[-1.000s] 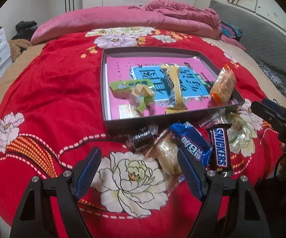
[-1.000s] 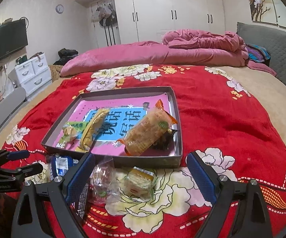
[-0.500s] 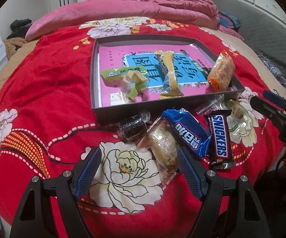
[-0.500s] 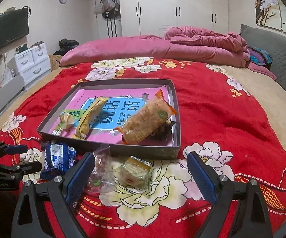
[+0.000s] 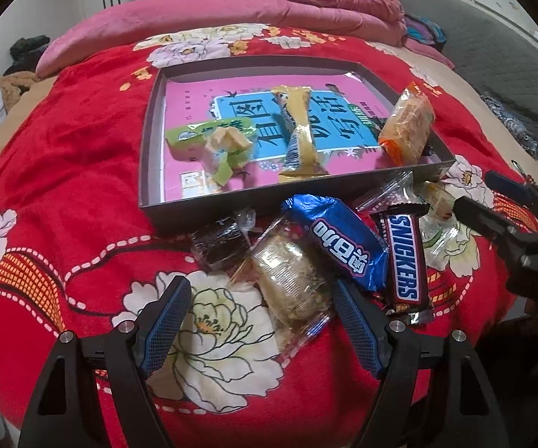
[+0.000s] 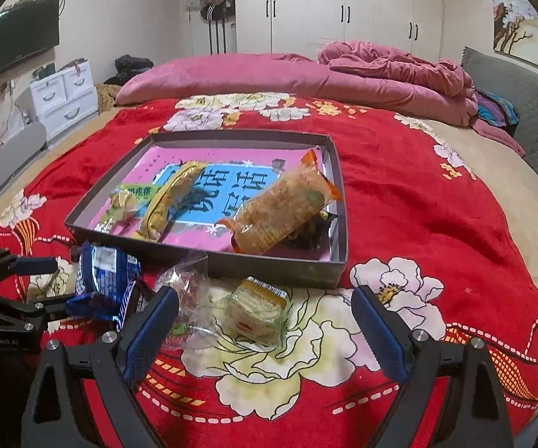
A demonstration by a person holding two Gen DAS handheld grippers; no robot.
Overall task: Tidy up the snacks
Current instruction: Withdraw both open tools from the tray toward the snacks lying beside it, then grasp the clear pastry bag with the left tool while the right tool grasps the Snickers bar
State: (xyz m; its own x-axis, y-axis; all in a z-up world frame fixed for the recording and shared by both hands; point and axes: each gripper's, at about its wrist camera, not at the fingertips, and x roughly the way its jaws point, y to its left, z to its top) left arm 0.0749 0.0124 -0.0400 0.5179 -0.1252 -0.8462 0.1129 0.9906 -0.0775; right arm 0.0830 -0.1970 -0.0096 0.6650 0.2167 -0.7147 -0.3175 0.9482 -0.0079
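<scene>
Left wrist view: four snacks were already laid in the tray (image 5: 149, 171) — a loose heap was left ahead of it, unsorted. The left gripper (image 5: 261, 321) was held wide open, nothing gripped, a clear-wrapped cake (image 5: 291, 280) lying between its fingers. The right gripper (image 6: 265, 328) was likewise spread and empty, over a green-wrapped biscuit (image 6: 256, 308).

left gripper (image 5: 259, 300) lower, nearer clear-wrapped cake (image 5: 291, 280)
</scene>
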